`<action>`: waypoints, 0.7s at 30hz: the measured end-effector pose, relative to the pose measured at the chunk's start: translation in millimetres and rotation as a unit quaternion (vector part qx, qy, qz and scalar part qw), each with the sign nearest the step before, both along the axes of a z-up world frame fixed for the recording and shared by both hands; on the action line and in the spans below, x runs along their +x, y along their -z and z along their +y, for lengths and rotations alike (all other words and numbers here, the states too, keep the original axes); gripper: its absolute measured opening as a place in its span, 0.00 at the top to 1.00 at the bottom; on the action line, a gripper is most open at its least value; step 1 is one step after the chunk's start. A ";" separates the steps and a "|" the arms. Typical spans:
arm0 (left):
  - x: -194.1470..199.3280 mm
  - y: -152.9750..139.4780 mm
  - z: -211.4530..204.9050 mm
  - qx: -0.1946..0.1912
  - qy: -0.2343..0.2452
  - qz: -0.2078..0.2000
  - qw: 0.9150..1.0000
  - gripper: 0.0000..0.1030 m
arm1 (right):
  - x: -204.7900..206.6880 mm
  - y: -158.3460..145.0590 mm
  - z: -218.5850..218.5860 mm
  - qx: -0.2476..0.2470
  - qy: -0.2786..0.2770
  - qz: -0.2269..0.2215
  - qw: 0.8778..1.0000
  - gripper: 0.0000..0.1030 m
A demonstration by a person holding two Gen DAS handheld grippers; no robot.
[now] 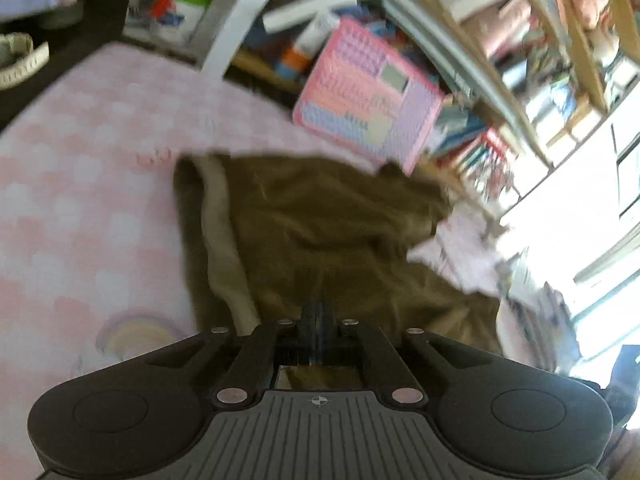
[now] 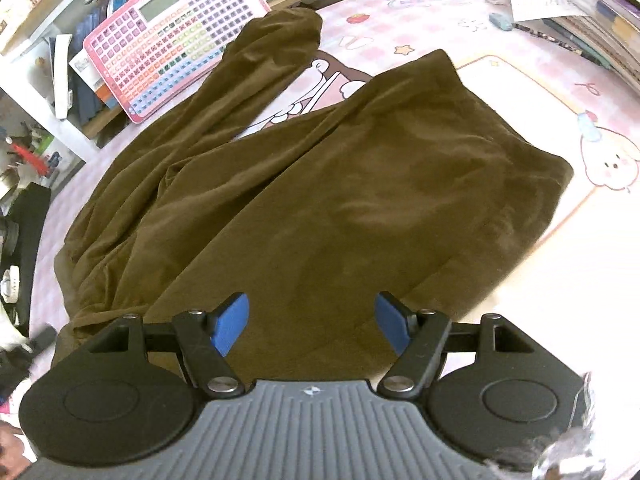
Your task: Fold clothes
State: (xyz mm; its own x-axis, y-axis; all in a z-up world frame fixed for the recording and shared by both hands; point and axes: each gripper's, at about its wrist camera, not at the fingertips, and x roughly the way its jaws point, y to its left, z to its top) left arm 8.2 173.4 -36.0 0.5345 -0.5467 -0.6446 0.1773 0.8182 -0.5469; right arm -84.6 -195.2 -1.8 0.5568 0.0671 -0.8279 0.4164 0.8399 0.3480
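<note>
Olive-brown soft fabric, a pair of trousers (image 2: 320, 200), is lying spread across a table covered with a pale pink cartoon-printed mat (image 2: 540, 80). In the right wrist view the garment is filling most of the picture, with two legs stretching away from the camera. The left leg is running toward a pink plastic toy keyboard with rows of coloured keys (image 2: 176, 36), and its far end is overlapping the toy's edge. The right leg is lying broader and flatter, ending near the middle of the mat. A strip of the mat's cartoon drawing is showing between the two legs.

The right claw (image 2: 312, 324) is hovering over the near part of the trousers, its blue fingertips (image 2: 230, 326) standing wide apart with nothing pinched between them; whether they are touching the cloth below cannot be told.

In the left wrist view, which is blurred, the left claw (image 1: 318, 320) is clenched tight, its dark fingers pressed together on a bunch of the brown cloth, which is rising in folds right at the tips. A paler inner band of the fabric (image 1: 222, 240) is showing along the left side of the garment. Beyond it, the pink toy keyboard is leaning against crowded wooden bookshelves (image 1: 560, 80). A stack of books (image 2: 592, 20) is sitting at the far right corner of the table.
</note>
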 end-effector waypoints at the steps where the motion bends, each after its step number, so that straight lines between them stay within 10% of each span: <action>1: -3.7 8.5 1.4 0.009 -0.001 0.014 1.000 1.00 | -3.7 0.1 -3.2 0.001 0.006 0.000 1.000 0.33; 21: -26.1 20.6 -11.8 0.064 -0.050 0.018 0.996 1.00 | -19.0 10.3 -142.6 -0.023 0.171 0.040 0.984 0.55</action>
